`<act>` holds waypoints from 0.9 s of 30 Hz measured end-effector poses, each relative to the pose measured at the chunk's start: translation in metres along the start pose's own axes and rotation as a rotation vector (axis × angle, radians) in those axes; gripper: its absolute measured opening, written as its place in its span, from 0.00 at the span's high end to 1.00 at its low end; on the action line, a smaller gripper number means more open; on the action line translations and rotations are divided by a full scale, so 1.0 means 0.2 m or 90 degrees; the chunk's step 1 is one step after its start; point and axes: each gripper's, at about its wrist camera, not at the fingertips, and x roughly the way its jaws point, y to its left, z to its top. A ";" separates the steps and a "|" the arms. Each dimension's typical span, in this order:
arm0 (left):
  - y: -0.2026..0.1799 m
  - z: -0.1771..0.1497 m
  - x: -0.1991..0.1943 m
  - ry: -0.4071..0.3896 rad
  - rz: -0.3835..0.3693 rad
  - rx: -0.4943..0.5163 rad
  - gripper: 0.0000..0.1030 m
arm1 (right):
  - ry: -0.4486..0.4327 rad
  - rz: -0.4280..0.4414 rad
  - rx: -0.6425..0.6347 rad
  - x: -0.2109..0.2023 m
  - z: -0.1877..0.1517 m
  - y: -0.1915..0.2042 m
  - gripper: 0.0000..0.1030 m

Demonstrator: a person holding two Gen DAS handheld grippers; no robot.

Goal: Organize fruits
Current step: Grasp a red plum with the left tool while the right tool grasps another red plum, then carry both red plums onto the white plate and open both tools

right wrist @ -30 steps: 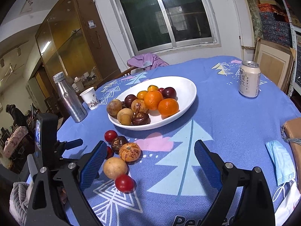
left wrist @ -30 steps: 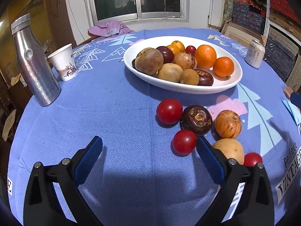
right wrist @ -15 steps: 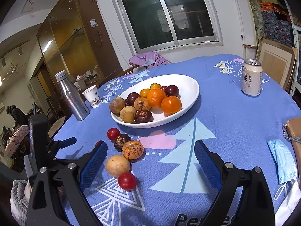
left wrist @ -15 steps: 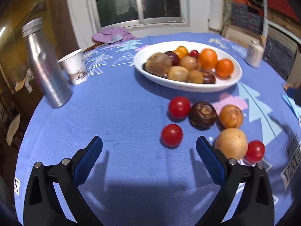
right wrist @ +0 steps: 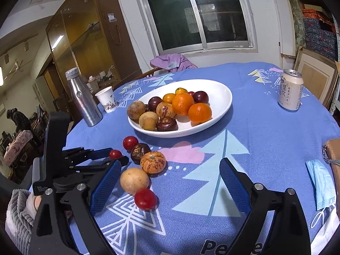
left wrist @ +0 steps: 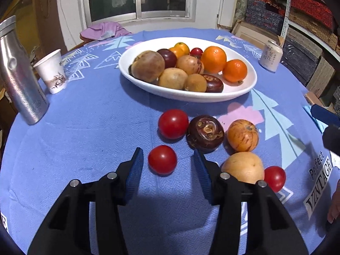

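Fruits fill the near half of the white bowl (left wrist: 244, 89): two oranges (left wrist: 213, 59), brown round ones and dark purple ones piled together. Six more lie loose on the blue worktop (left wrist: 85, 127) before it. Our left gripper (left wrist: 167, 163) has its jaws partly open on either side of a small red tomato (left wrist: 162, 159), not touching it. Our right gripper (right wrist: 170, 180) hangs with jaws wide open and empty, near a pale brown fruit (right wrist: 134, 180).
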 end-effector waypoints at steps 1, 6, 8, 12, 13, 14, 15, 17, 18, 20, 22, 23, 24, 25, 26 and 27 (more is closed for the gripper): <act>0.00 0.00 0.00 0.000 -0.003 -0.001 0.62 | 0.007 0.001 -0.004 0.01 0.00 0.01 0.08; 0.08 -0.02 -0.04 -0.014 -0.011 -0.047 0.76 | 0.051 0.016 -0.028 0.06 -0.03 0.04 0.24; 0.12 -0.01 -0.08 -0.029 -0.009 -0.069 0.76 | 0.072 0.018 -0.044 0.08 -0.05 0.06 0.27; 0.18 -0.01 -0.11 -0.044 -0.004 -0.096 0.76 | 0.104 0.018 -0.097 0.12 -0.10 0.14 0.28; 0.18 -0.01 -0.12 -0.045 -0.003 -0.097 0.76 | 0.112 0.017 -0.111 0.13 -0.12 0.16 0.29; 0.19 -0.01 -0.12 -0.045 -0.003 -0.098 0.76 | 0.117 0.014 -0.121 0.14 -0.13 0.17 0.33; 0.18 -0.01 -0.12 -0.045 -0.003 -0.097 0.76 | 0.123 0.013 -0.129 0.15 -0.14 0.18 0.39; 0.18 -0.01 -0.12 -0.044 -0.002 -0.093 0.76 | 0.135 0.015 -0.136 0.17 -0.15 0.19 0.52; 0.17 -0.01 -0.11 -0.043 -0.002 -0.091 0.76 | 0.141 0.017 -0.135 0.18 -0.16 0.19 0.57; 0.17 -0.01 -0.11 -0.041 -0.001 -0.089 0.76 | 0.148 0.021 -0.132 0.19 -0.16 0.18 0.61; 0.17 -0.02 -0.10 -0.038 0.000 -0.089 0.76 | 0.148 0.026 -0.138 0.19 -0.16 0.19 0.64; 0.17 -0.02 -0.10 -0.036 0.000 -0.088 0.76 | 0.150 0.027 -0.143 0.19 -0.17 0.20 0.69; 0.17 -0.02 -0.09 -0.033 0.001 -0.088 0.76 | 0.154 0.029 -0.147 0.20 -0.17 0.21 0.70; 0.17 -0.03 -0.08 -0.029 0.001 -0.087 0.76 | 0.157 0.028 -0.150 0.20 -0.17 0.21 0.70; 0.16 -0.03 -0.08 -0.026 0.001 -0.086 0.76 | 0.157 0.029 -0.150 0.20 -0.17 0.21 0.70; 0.16 -0.03 -0.07 -0.023 0.001 -0.084 0.76 | 0.158 0.031 -0.148 0.20 -0.17 0.21 0.70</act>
